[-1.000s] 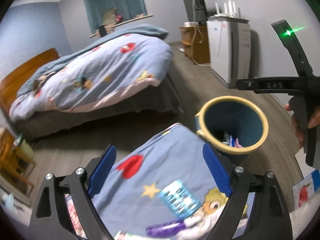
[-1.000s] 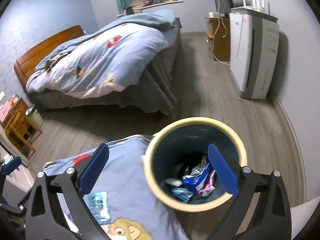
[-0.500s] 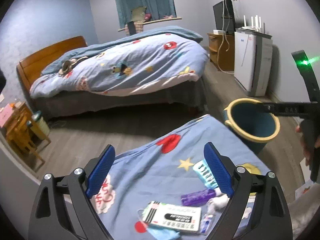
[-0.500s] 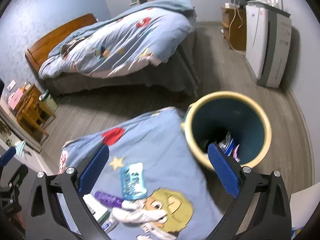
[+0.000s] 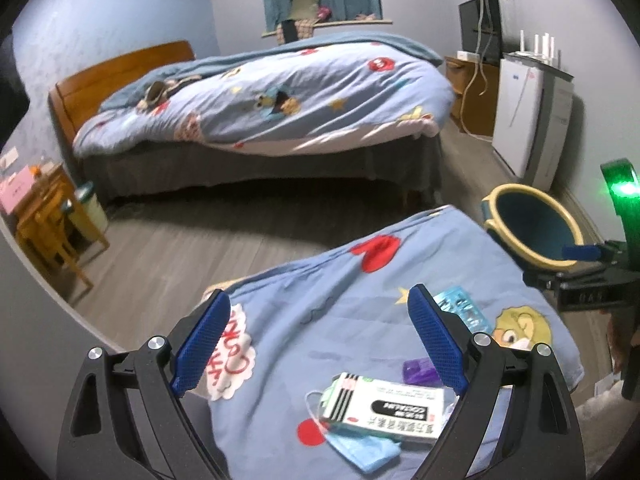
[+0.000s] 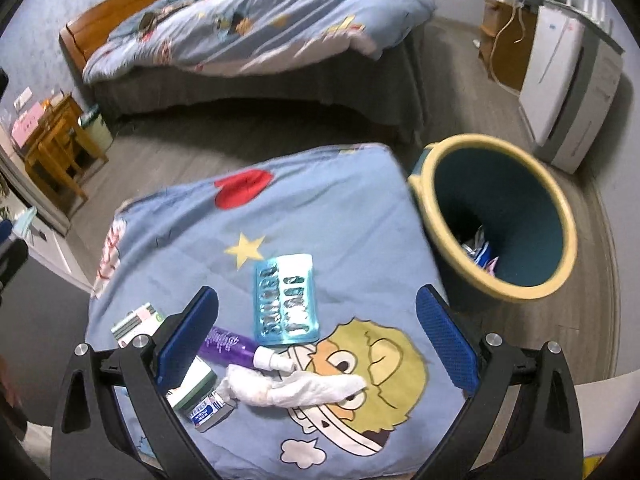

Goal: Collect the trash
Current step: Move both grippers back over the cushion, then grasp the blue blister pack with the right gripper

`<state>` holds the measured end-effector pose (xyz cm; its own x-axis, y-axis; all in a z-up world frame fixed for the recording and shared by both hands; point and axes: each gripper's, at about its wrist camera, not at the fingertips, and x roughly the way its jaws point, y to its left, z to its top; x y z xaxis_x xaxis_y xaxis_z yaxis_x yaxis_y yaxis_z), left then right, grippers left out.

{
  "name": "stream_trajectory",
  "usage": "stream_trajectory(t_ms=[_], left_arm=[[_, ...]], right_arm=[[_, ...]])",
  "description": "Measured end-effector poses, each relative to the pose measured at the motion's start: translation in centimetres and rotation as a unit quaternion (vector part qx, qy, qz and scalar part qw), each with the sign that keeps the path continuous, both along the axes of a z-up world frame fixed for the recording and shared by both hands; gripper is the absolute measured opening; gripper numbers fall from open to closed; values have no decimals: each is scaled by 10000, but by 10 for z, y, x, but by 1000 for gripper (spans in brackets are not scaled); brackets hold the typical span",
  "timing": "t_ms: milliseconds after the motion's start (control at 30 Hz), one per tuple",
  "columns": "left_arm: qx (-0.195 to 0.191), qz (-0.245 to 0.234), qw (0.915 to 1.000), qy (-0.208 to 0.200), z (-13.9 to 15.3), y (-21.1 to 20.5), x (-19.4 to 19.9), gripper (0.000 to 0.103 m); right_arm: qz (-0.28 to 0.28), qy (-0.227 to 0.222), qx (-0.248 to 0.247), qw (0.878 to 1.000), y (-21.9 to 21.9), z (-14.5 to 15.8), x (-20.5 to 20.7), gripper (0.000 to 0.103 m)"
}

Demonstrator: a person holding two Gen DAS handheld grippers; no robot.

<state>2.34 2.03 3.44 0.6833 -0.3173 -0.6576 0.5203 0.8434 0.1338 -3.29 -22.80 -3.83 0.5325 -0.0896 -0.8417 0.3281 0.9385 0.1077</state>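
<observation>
Trash lies on a blue cartoon quilt [image 6: 280, 216]: a blue blister pack [image 6: 285, 299], a purple spray bottle [image 6: 234, 346], a crumpled white tissue [image 6: 296, 388], a white box [image 5: 384, 406] and a blue face mask [image 5: 362, 446]. A teal bin with a yellow rim [image 6: 496, 216] stands right of the quilt and holds wrappers. My right gripper [image 6: 316, 344] is open and empty above the bottle and tissue. My left gripper [image 5: 320, 344] is open and empty above the box. The right gripper also shows in the left wrist view [image 5: 580, 254].
A large bed [image 5: 280, 104] stands behind. A white appliance [image 5: 528, 120] and a wooden cabinet [image 5: 472, 92] line the right wall. A wooden stool [image 5: 48, 224] and a small white bin [image 5: 92, 204] stand at the left. Grey wood floor lies between.
Both grippers have pulled back from the bin and swung left over the quilt. The trash items have come into view below them. Both stay open and empty.
</observation>
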Motion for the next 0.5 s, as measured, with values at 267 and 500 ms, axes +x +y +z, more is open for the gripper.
stream_trajectory(t_ms=[267,500], left_arm=[[105,208,9992,313,-19,18,21,90],[289,241,9961,802,-51,15,38,90]], right_arm=[[287,708,63,9971,17,-58,39,97],[483,1187,-12,9918,22,-97,67,97]])
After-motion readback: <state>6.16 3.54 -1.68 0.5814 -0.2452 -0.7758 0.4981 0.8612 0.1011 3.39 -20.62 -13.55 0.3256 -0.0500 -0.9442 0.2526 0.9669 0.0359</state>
